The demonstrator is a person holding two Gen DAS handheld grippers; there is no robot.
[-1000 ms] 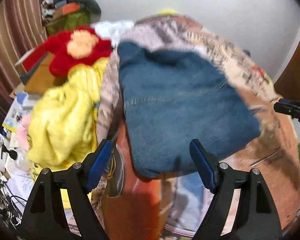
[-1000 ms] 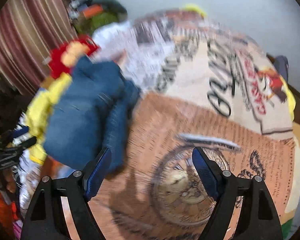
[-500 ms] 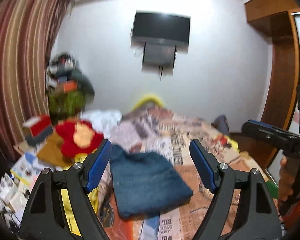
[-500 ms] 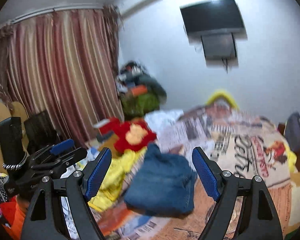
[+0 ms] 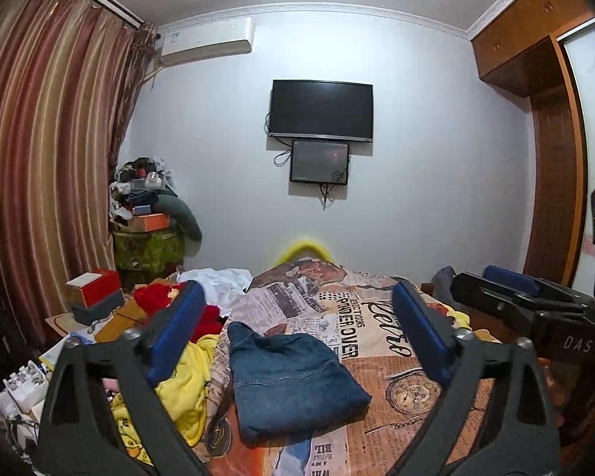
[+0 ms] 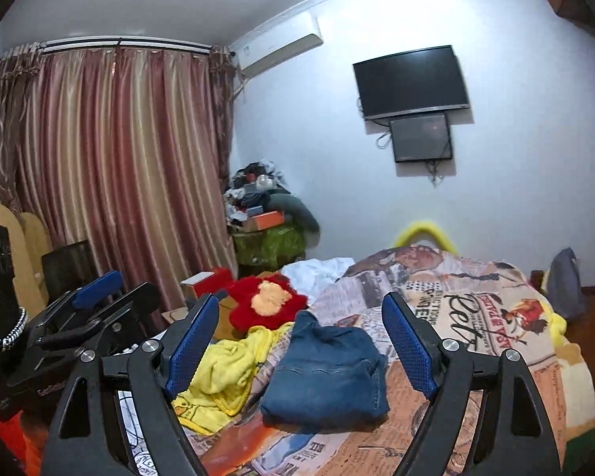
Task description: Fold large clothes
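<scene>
Both hand-held grippers, left point(image 5: 293, 337) and right point(image 6: 301, 347), hang open and empty; ahead and below lies the folded blue denim garment point(image 5: 293, 380) on the newspaper-print bedspread point(image 5: 377, 317), seemingly finished.

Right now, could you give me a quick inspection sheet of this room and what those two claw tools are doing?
Surface: bed with a newspaper-print cover.
Job's things: folded jeans lying flat on the bed, touched by neither gripper.
Clutter: yellow blanket bunched left of the jeans; red plush toy and white cloth behind it; piled boxes and clothes in the corner.
Grippers: left gripper and right gripper both open, empty, raised above the bed.
Cables: wires dangling below the wall screens.
Surroundings: television, air conditioner, striped curtains, wooden wardrobe.
</scene>
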